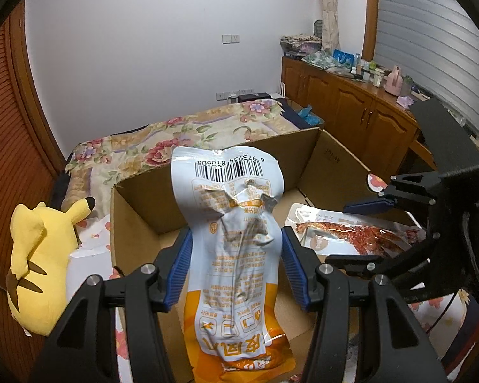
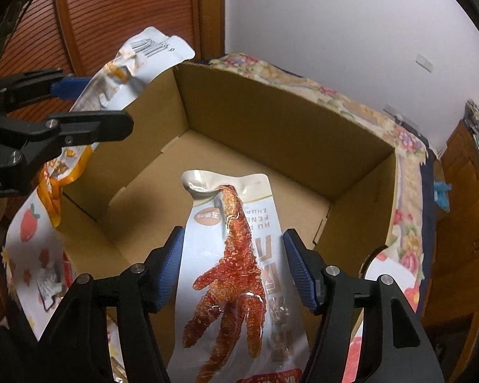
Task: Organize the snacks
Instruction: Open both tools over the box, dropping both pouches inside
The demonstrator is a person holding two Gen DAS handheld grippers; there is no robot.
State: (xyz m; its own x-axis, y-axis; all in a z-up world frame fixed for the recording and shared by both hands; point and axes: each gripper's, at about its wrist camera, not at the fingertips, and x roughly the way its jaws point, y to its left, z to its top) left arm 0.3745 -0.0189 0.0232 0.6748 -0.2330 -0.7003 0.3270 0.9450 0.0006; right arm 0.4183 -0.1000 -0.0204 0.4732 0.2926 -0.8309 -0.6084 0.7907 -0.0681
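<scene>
- Fingers [image 1: 179,268] of the left gripper [image 1: 236,266], blue-padded, pinch a crumpled white-and-orange snack pouch [image 1: 236,239] at its waist, low in the middle of the left wrist view; its barcode end stands up toward the centre of the frame.
- Fingers [image 2: 295,265] of the right gripper [image 2: 233,268] flank a pale pouch printed with a red chicken foot [image 2: 230,255], bottom centre of the right wrist view. The pads sit at its edges; whether they press it or have let go, I cannot tell.
- Both pouches hang over an open cardboard box [image 1: 137,210], whose brown floor shows bare beneath them; the right wrist view shows its far corner [image 2: 303,121] in mid-frame.
- At the right edge of the left wrist view, the chicken-foot pouch [image 1: 341,233] and the other gripper appear just beside the first pouch.
- Outside the box, a yellow plush toy [image 1: 38,265] sits at the left edge, and a flowered bedspread [image 1: 175,134] lies behind, in mid-frame.
- Wooden cabinets [image 1: 351,108] with clutter on top line the upper right.
</scene>
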